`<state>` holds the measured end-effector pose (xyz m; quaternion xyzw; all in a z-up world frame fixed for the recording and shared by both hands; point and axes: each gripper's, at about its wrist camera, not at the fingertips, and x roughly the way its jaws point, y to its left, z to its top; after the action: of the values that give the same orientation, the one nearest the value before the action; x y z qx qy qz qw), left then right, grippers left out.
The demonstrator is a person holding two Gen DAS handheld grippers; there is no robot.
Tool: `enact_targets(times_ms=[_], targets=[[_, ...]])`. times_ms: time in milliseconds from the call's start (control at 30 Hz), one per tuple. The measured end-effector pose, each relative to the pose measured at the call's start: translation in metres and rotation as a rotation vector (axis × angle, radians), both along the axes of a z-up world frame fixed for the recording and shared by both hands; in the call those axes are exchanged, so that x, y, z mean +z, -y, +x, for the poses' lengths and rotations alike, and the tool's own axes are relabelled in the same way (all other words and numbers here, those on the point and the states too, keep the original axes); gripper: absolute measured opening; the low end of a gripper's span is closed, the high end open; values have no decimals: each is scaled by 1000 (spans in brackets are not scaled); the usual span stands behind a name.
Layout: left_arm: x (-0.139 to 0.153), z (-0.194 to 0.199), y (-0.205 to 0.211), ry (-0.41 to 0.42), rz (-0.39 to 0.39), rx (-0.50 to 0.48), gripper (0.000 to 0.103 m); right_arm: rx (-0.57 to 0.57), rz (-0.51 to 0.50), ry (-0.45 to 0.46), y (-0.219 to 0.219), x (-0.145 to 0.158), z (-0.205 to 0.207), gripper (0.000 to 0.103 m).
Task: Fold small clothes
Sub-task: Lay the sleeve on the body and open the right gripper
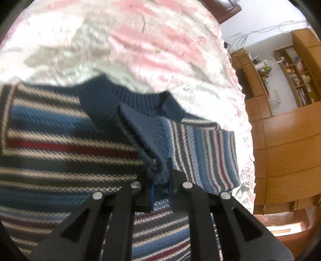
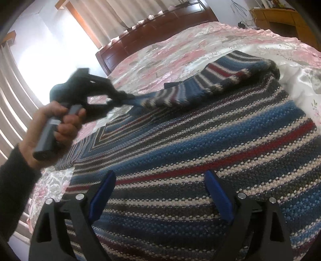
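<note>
Your blue, white, grey and red striped knitted sweater point(image 2: 200, 152) lies spread flat on the pink and white floral satin bedspread point(image 2: 180, 50), its dark blue ribbed collar point(image 1: 138, 98) toward the far side in the left wrist view. One striped sleeve point(image 2: 200, 88) is lifted off the sweater's body and stretched across it, its plain blue cuff point(image 1: 148, 130) caught at the end.

Your left gripper point(image 1: 160, 178) is clamped on that cuff: its two blue-padded fingers sit close together with the knit bunched between them. In the right wrist view you can see the same gripper point(image 2: 122, 96) at the sleeve's end, above the sweater's far edge, with your hand point(image 2: 52, 128) wrapped around its black handle and a dark sleeve at the wrist.

Your right gripper point(image 2: 160, 192) hangs over the sweater's near part with its blue-padded fingers point(image 2: 102, 192) spread wide apart and nothing between them; whether the tips touch the knit cannot be told.

Beyond the sweater, past the bedspread, stands a dark red-brown wooden headboard point(image 2: 160, 26), with pale curtains point(image 2: 124, 12) behind it. To the sweater's right in the left wrist view are light brown wooden cabinets with open shelves point(image 1: 284, 80).
</note>
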<state>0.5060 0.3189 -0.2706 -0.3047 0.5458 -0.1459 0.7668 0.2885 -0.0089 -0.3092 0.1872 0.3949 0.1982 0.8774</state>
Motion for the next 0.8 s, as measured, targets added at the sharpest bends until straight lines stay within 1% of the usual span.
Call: enact_targets(times_ms=[100, 200, 267, 367, 500, 567, 667, 800], targets=[[15, -4, -14, 20, 13, 7, 8, 3, -9, 4, -2, 0, -1, 92], [19, -9, -35, 8, 15, 17, 8, 5, -14, 5, -4, -1, -1, 93], [11, -11, -48, -13, 25, 21, 8, 6, -17, 6, -4, -1, -1, 93], [-7, -19, -70, -43, 12, 30, 8, 8, -22, 7, -5, -2, -1, 93], [-20, -23, -79, -35, -4, 33, 8, 8, -25, 7, -7, -2, -1, 94], [-31, -23, -83, -48, -13, 37, 8, 8, -24, 7, -7, -2, -1, 94], [-45, -25, -79, -66, 37, 11, 9, 7, -23, 7, -7, -2, -2, 94], [-54, -28, -82, -75, 61, 7, 12, 9, -23, 8, -7, -1, -1, 94]])
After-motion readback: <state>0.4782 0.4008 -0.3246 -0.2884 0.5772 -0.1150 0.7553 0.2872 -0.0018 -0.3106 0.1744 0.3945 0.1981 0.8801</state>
